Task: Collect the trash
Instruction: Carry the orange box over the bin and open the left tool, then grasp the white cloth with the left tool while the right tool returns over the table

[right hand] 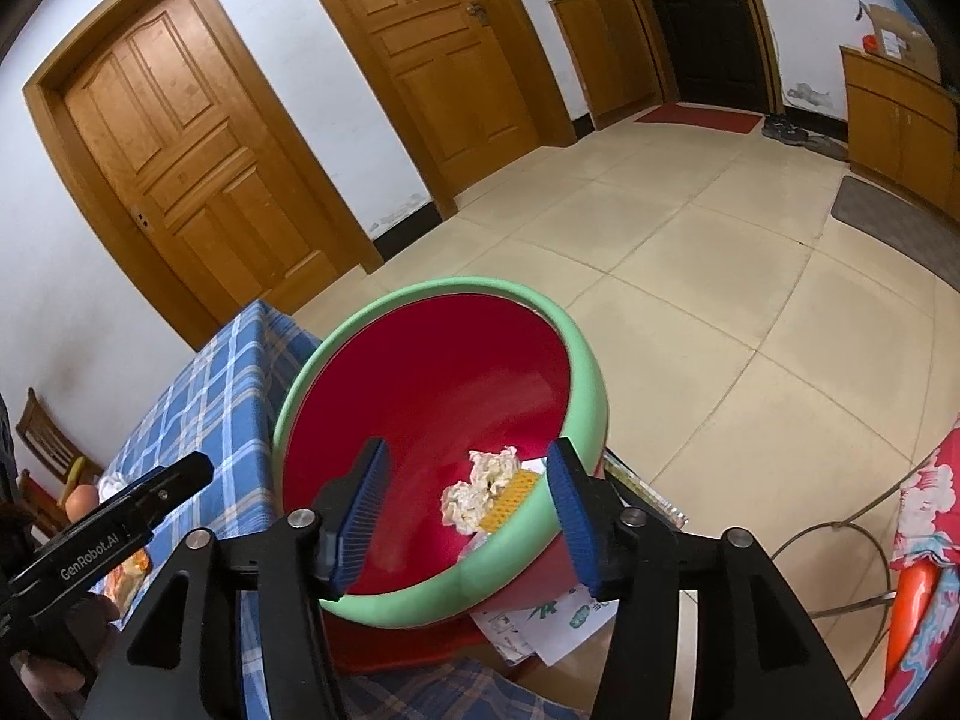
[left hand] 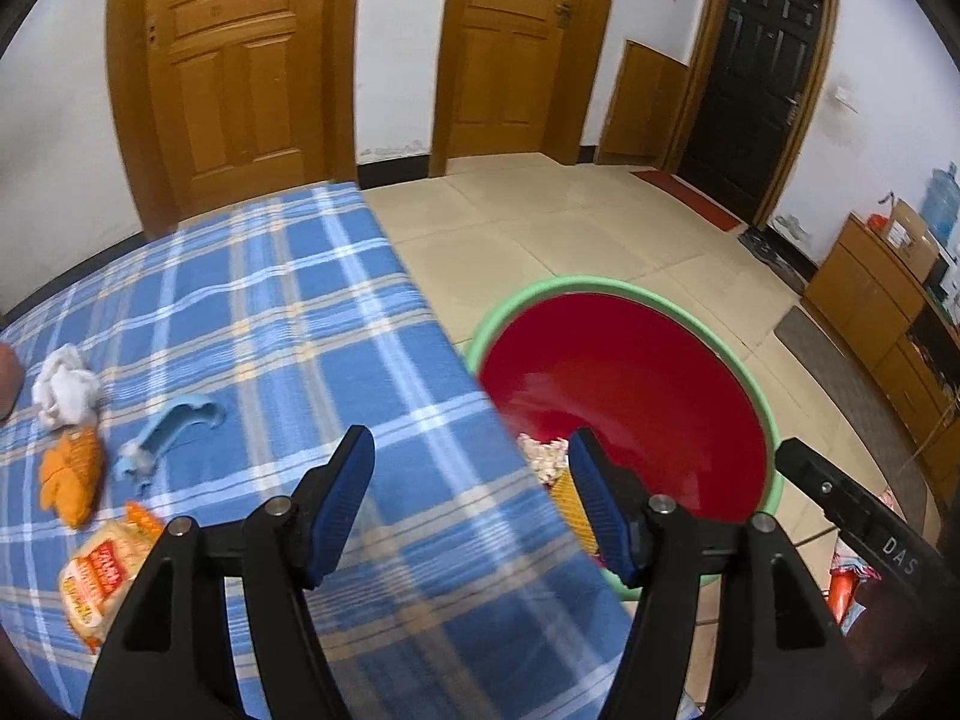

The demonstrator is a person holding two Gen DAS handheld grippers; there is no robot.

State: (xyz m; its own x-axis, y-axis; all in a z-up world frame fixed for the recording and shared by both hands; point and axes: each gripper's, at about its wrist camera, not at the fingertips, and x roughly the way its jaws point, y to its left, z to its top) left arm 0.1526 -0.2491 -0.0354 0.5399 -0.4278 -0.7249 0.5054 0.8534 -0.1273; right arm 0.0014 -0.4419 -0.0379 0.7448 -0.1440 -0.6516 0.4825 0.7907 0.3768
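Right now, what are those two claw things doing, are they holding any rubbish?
Left gripper: open, holding nothing, over the table edge.
Right gripper: open, nothing between its fingers, above the red basin.

White walls (right hand: 336, 90), two panelled wooden doors (left hand: 234, 54) (left hand: 510, 42), one dark door (left hand: 756, 78) at the far right. Beige tiled floor (right hand: 690, 252), red doormat (right hand: 699, 117) by the dark door, grey mat (right hand: 894, 222) before a low wooden cabinet (right hand: 894, 120). Blue checked tablecloth (left hand: 312, 312) covers the table.
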